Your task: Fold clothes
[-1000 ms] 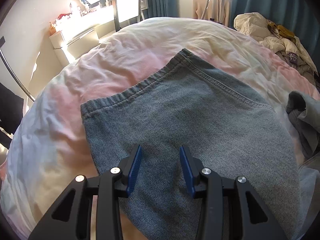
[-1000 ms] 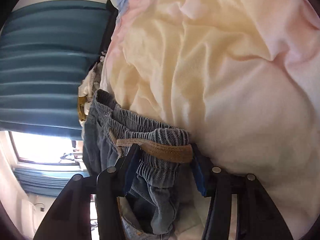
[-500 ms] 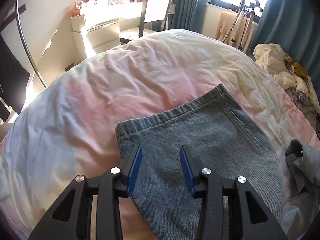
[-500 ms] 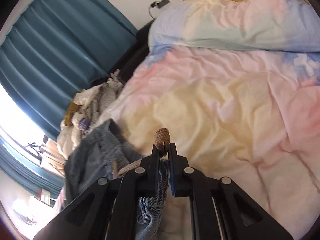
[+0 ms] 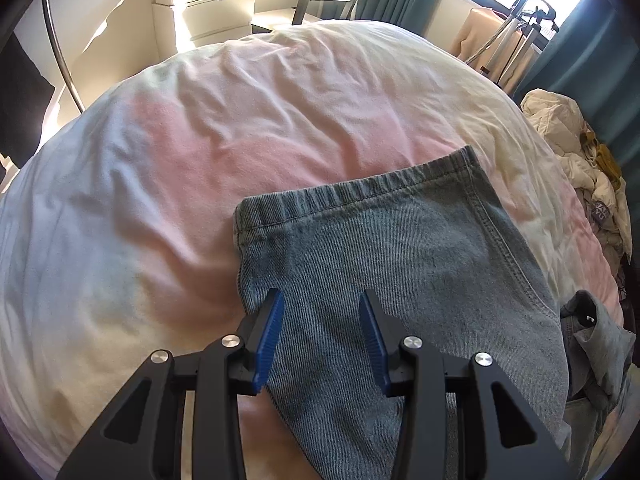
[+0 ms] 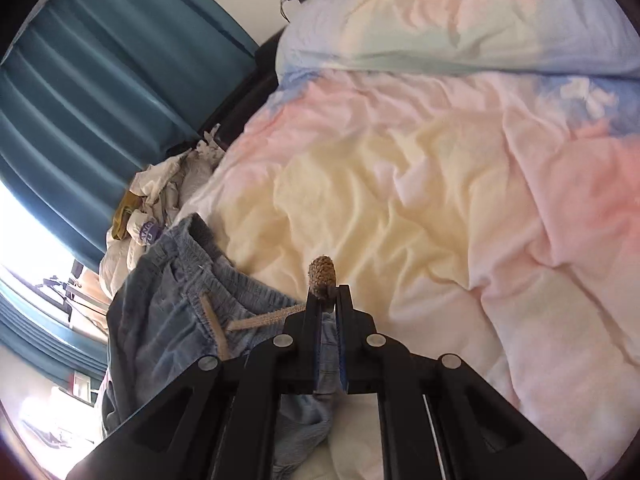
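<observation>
Right gripper: a second ago its fingers stood wide on either side of the elastic waistband of the denim shorts. They are now pressed together on that waistband, with pale denim visible between the blue pads and the knotted end of the tan drawstring protruding above the fingertips. The grasp appears to include both fabric and cord. The view has also swung from a downward look at the bed to a look along the duvet toward the pillow in the upper right of the frame.

Left gripper: its fingers are spread wide and hold nothing. They hover over the leg end of the denim shorts, which lies flat in the lower centre of the frame. The hem runs across mid-frame and now sits lower in the view than before, so the gripper has drawn back and risen. More of the duvet is exposed above the hem.

Task status, as a judgement: the waistband grasp is complete, and the waist end in the lower left of the right view is still bunched. The fold itself is not yet made. The likely next requirement is to carry the waistband over toward the hem. A grip partly on the drawstring may slip under tension.

A pile of unfolded laundry lies at the right edge of the left view.
</observation>
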A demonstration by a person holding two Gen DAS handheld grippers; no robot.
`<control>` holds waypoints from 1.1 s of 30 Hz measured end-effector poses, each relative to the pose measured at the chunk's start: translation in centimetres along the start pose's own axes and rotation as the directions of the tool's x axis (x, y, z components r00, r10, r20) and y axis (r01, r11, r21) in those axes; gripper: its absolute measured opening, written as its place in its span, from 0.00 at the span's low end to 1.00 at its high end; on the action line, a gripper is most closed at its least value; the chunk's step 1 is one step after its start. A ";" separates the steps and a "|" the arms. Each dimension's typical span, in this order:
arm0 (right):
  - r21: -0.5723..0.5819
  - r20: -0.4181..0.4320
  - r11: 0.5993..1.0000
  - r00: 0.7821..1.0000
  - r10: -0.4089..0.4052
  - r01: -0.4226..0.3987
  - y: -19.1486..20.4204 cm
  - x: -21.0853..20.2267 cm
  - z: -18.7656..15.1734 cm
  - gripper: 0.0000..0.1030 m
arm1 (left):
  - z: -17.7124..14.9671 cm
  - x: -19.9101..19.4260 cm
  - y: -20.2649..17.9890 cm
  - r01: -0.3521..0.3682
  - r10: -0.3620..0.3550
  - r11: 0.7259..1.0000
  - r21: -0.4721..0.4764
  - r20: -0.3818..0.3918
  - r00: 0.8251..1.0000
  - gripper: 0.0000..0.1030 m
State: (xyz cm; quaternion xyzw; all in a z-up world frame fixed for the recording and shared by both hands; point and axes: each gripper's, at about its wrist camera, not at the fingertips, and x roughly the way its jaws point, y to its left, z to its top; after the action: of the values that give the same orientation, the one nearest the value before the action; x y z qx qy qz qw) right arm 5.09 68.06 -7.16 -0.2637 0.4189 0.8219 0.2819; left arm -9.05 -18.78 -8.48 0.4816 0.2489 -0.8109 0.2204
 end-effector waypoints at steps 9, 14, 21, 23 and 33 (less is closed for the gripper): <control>-0.105 -0.044 0.987 0.992 0.122 -0.126 9.9 -4.6 -1.3 0.09 | 0.7 0.6 2.6 0.120 -0.128 0.984 -0.130 -0.058 0.990 0.39; -0.137 -0.133 0.956 0.961 0.241 -0.259 17.0 -6.7 -5.1 0.09 | 1.1 0.8 4.9 0.201 -0.228 0.947 -0.252 -0.084 0.970 0.39; -0.265 -0.213 0.905 0.936 0.281 -0.332 25.8 -9.0 -12.5 0.09 | 0.9 1.7 6.3 0.257 -0.306 0.911 -0.324 -0.113 0.945 0.39; -0.292 -0.243 0.888 0.926 0.290 -0.355 27.5 -9.1 -15.4 0.09 | 1.0 1.9 6.8 0.284 -0.340 0.893 -0.349 -0.112 0.934 0.39; -0.213 -0.497 0.853 0.804 0.326 -0.477 28.7 -4.3 -30.5 0.09 | 1.2 5.2 8.5 0.367 -0.496 0.798 -0.477 -0.174 0.851 0.39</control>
State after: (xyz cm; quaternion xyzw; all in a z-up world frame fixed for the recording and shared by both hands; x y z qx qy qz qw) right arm -5.47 27.43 -4.31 -0.3904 0.3762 0.8387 -0.0521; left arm -7.06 -26.69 -14.23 0.4647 0.5538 -0.6852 0.0884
